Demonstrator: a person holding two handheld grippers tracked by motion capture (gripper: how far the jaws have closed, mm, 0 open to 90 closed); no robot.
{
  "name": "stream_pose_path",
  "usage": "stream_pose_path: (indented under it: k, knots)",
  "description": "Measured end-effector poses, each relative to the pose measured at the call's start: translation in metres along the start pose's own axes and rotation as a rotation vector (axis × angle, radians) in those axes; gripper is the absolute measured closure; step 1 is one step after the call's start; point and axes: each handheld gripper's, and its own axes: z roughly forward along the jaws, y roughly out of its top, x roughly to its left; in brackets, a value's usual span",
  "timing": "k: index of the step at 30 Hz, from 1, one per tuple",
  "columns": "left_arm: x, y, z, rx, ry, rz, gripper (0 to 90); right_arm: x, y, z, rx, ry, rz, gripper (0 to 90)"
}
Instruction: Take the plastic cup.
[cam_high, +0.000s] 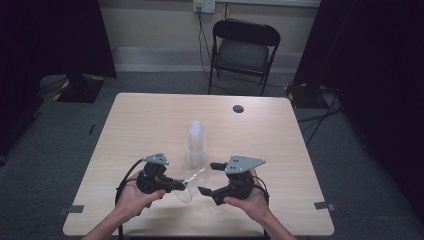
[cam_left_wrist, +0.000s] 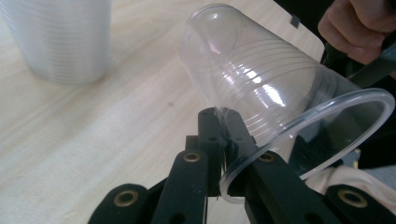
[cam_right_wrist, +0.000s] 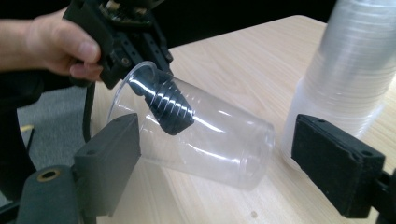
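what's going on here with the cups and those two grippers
A person holds a gripper in each hand over a wooden table. The left gripper is shut on the rim of a single clear cup, held tilted on its side. The right gripper is open, its jaws either side of that cup. A stack of clear cups stands upright behind.

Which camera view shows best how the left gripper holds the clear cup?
The left gripper view: its jaws pinch the cup wall at the rim. The right gripper view shows one jaw inside the cup; the high view shows it small.
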Motion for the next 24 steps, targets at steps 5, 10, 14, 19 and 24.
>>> stream_pose_path:
  k: [5, 10, 14, 19, 24]
  knots:
    - [0.001, 0.003, 0.002, 0.049, -0.004, -0.007, 88.3, 0.005, -0.003, 0.005, 0.042, 0.021, -0.064, 14.6]
    - [0.002, 0.007, 0.006, 0.094, -0.017, -0.046, 88.3, 0.013, -0.006, 0.013, 0.087, 0.011, -0.159, 14.3]
    - [0.009, 0.008, 0.008, 0.119, -0.058, -0.081, 88.3, 0.017, -0.007, 0.017, 0.108, -0.004, -0.233, 15.0]
    - [0.010, 0.012, 0.009, 0.144, -0.072, -0.102, 88.3, 0.024, -0.011, 0.023, 0.159, -0.023, -0.315, 13.8]
    - [0.008, 0.015, 0.013, 0.155, -0.083, -0.115, 88.4, 0.026, -0.013, 0.029, 0.166, -0.030, -0.345, 12.4]
